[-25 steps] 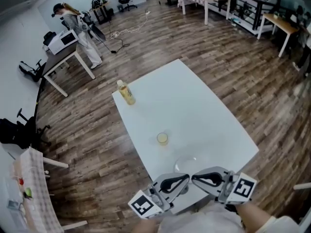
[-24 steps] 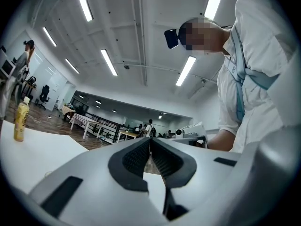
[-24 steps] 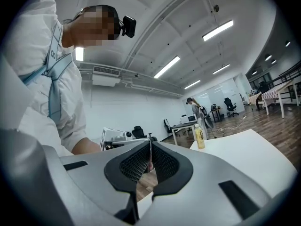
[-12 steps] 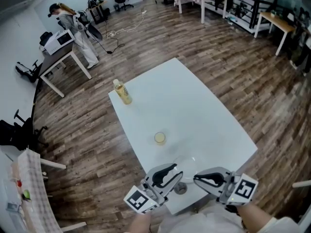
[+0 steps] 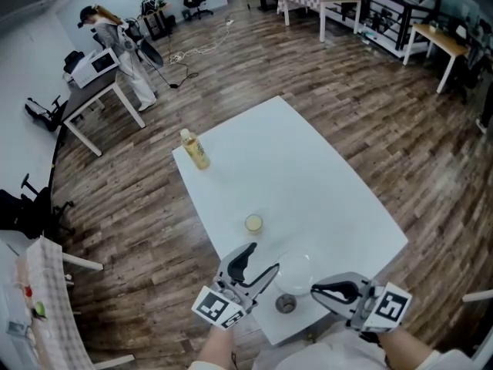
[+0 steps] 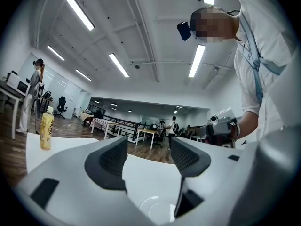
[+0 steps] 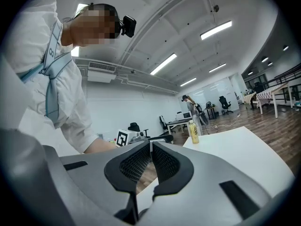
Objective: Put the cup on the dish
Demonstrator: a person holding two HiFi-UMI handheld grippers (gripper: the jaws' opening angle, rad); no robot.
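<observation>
A small cup (image 5: 253, 223) with a yellowish inside stands on the white table (image 5: 308, 176), seen only in the head view. A clear glass dish (image 5: 297, 271) lies nearer me, and in the left gripper view the dish (image 6: 155, 212) shows low between the jaws. My left gripper (image 5: 260, 259) hovers just left of the dish; its jaws are opening and nothing is between the pads (image 6: 111, 160). My right gripper (image 5: 316, 290) sits at the table's near edge, right of the dish, shut and empty. Neither gripper touches the cup.
A yellow bottle (image 5: 194, 149) stands at the table's far left corner. A small grey round thing (image 5: 286, 304) lies by the near edge between the grippers. Wooden floor surrounds the table; a person (image 5: 123, 45) stands far off by a desk.
The left gripper has swung left, away from the right gripper, and its jaws have gone from shut to apart. The right gripper has barely moved.
</observation>
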